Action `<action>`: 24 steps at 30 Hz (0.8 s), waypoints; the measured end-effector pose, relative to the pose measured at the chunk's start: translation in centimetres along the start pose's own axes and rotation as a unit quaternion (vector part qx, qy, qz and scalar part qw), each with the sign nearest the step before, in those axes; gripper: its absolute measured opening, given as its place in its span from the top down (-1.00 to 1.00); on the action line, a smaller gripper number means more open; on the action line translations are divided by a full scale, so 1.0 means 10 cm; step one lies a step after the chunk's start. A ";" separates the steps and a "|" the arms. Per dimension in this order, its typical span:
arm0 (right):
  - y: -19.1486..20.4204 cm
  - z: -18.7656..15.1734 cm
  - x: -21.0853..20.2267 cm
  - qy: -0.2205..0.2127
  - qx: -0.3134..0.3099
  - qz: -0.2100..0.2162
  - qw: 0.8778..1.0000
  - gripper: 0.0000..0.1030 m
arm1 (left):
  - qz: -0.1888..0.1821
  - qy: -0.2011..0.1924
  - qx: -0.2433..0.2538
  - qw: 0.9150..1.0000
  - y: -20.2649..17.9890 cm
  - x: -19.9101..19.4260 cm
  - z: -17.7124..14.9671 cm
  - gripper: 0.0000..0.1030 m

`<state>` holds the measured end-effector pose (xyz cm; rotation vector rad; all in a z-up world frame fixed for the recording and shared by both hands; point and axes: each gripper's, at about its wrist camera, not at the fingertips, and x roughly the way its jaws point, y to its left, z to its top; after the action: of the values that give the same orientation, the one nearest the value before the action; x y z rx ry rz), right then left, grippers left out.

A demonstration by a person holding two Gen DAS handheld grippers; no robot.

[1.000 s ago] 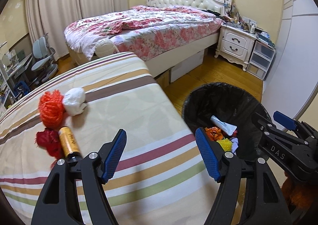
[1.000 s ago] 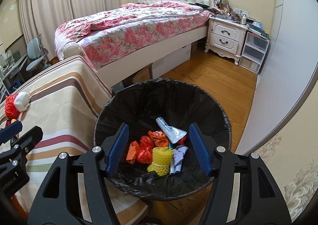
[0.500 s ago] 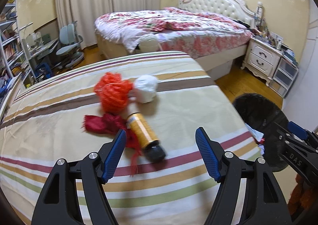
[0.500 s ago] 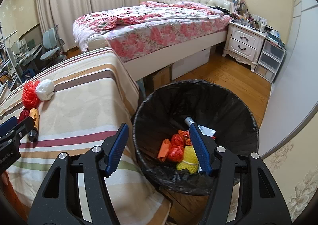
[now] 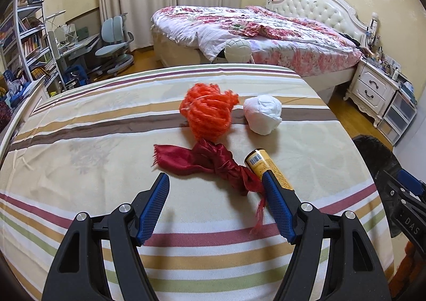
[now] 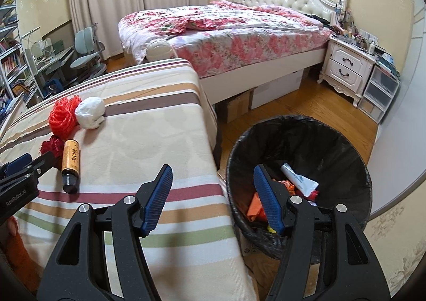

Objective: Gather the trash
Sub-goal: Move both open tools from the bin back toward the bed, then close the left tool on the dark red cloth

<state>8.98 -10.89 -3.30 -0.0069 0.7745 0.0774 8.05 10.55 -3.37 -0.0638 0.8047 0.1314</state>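
On the striped cover [image 5: 93,152] lie an orange net ball [image 5: 207,112], a white crumpled wad [image 5: 263,114], a dark red cloth [image 5: 207,162] and a yellow bottle [image 5: 269,168] with a black cap. My left gripper [image 5: 215,181] hovers open just short of the red cloth, nothing between its fingers. In the right wrist view the same items sit at the left: net ball [image 6: 62,118], wad [image 6: 90,112], bottle [image 6: 70,162]. My right gripper [image 6: 213,172] is open and empty over the cover's edge beside the black-lined trash bin [image 6: 298,130], which holds several pieces of trash.
A floral bed [image 5: 266,32] stands behind, a white nightstand [image 5: 372,88] and plastic drawers [image 6: 380,96] at the right. A desk, chair [image 5: 114,42] and bookshelves [image 5: 24,34] fill the left. Cardboard boxes [image 6: 237,106] sit under the bed on the wooden floor [image 6: 319,104].
Both grippers swung left, away from the bin. In the left wrist view the trash items moved from the left edge to the centre and the bin slid to the right edge. Jaws kept their width.
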 end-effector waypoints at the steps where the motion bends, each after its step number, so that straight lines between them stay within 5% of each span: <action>1: 0.04 0.01 0.01 0.000 -0.003 0.002 1.000 -0.20 | 0.000 0.002 0.000 1.000 0.01 0.02 0.00 -0.36; 24: 0.60 -0.02 0.07 0.017 -0.055 0.028 0.998 -0.20 | -0.021 0.040 -0.034 0.998 0.38 0.15 -0.02 -0.35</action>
<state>8.91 -4.85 -3.78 -0.0907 0.8032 0.1729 8.42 14.41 -4.63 -0.1504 0.8777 0.1164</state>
